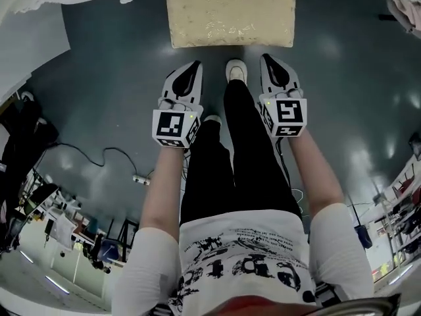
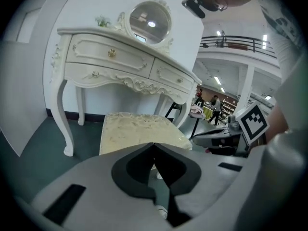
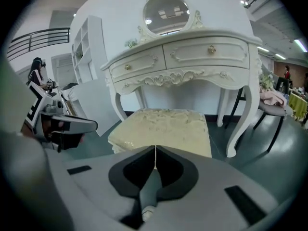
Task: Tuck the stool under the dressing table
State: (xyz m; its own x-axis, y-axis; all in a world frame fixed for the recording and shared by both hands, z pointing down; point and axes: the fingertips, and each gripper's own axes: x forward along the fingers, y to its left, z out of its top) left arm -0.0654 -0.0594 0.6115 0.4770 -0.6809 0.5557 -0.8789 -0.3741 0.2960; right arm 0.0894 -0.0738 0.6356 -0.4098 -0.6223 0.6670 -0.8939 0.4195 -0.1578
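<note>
The stool (image 1: 229, 13) has a cream embossed cushion and stands on the dark floor just ahead of my feet. In the gripper views the stool (image 2: 137, 129) (image 3: 166, 126) stands in front of the white carved dressing table (image 2: 125, 61) (image 3: 192, 57), mostly outside its legs. My left gripper (image 1: 191, 69) is shut and empty, a short way back from the cushion's near edge on the left. My right gripper (image 1: 270, 62) is shut and empty too, equally near on the right. Neither touches the stool.
The table's curved legs (image 2: 65, 124) (image 3: 243, 124) flank the stool. A round mirror (image 3: 166, 11) tops the table. A white panel (image 1: 29, 35) lies at the far left, a cable and plug (image 1: 139, 178) on the floor to the left, clutter along both sides.
</note>
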